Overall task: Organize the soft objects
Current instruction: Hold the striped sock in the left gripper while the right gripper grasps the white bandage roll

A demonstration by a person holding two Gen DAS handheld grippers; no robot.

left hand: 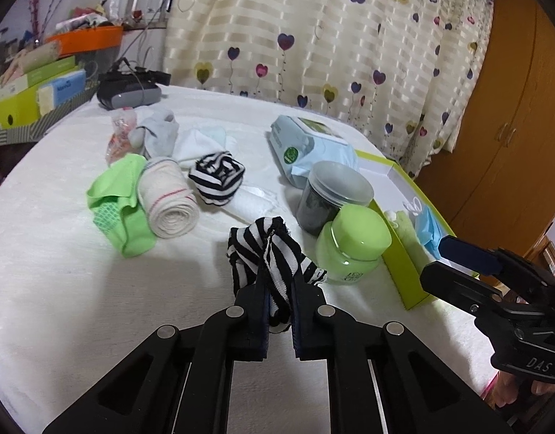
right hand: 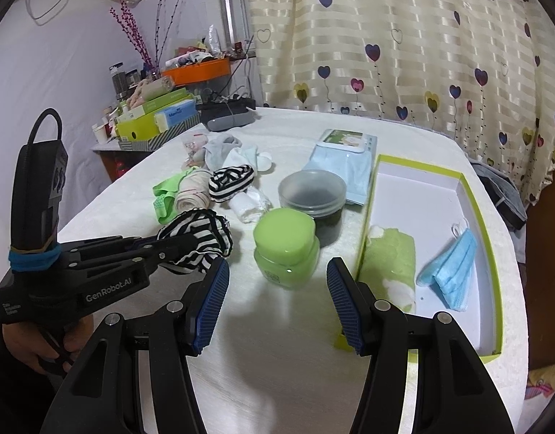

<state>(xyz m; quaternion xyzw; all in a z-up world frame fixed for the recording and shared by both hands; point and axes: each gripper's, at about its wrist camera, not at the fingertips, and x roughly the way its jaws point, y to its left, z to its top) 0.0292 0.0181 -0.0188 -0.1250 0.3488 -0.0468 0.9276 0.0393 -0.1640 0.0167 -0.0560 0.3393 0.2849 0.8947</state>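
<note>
Two black-and-white striped socks are in sight: one bunched sock (left hand: 273,253) is clenched between the fingers of my left gripper (left hand: 280,311), its long axis running forward along the fingers and rising away from me, its far end lifted off the white cloth (left hand: 78,307). The second, a rolled striped sock (left hand: 217,177), lies farther ahead and slightly to the left of that gripper, resting on the cloth. Left of it are one cream bandage roll (left hand: 167,200) and one green sock (left hand: 122,206), touching each other. My right gripper (right hand: 277,300) hangs released, jaws spread wide, with nothing between them. Just ahead of it stands one green jar (right hand: 286,249); one dark jar (right hand: 313,199) stands behind that. To its right lies one open green box (right hand: 490,253) holding one green towel (right hand: 389,267) and one blue mask (right hand: 449,271).
</note>
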